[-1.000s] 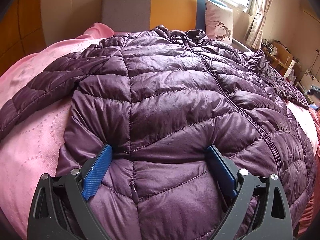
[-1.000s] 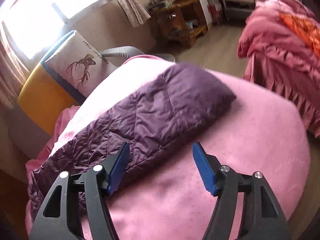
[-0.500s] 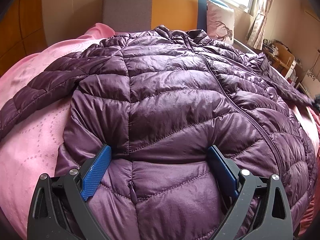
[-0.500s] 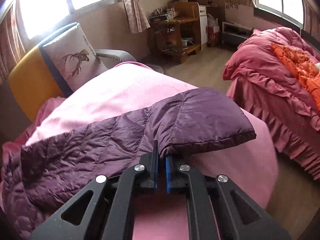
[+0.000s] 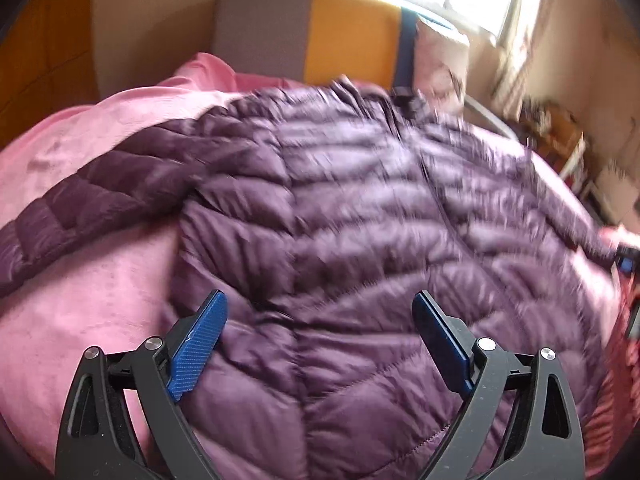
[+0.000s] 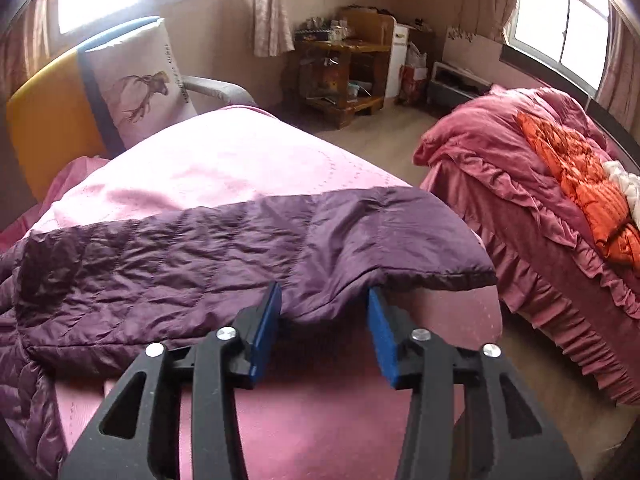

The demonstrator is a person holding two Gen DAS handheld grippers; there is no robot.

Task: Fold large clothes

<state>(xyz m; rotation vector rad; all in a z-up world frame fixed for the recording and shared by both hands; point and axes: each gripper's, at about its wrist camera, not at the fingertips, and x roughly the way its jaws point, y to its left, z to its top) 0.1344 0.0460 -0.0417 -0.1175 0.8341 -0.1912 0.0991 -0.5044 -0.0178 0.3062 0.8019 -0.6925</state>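
A purple quilted down jacket (image 5: 360, 220) lies front-up and zipped on the pink bed, collar toward the headboard. My left gripper (image 5: 319, 298) hovers open over its lower body, with nothing between the pads; this view is blurred by motion. In the right wrist view the jacket's sleeve (image 6: 240, 248) stretches across the bed, its cuff (image 6: 440, 248) near the bed's edge. My right gripper (image 6: 325, 290) sits at the sleeve's near edge. Its jaws are opening, a fold of sleeve hangs between the blue pads, and they no longer press it.
The pink bedspread (image 6: 240, 160) covers the whole bed. A grey and yellow headboard (image 5: 312, 32) and a deer-print pillow (image 6: 136, 92) stand at the far end. A second bed with red covers (image 6: 540, 208) is to the right across a strip of floor, a wooden shelf (image 6: 344, 76) behind it.
My right gripper closed on the sleeve's edge half a second ago and now has its jaws apart again, having rolled and shifted. My left gripper has lifted and pulled back a little, still open.
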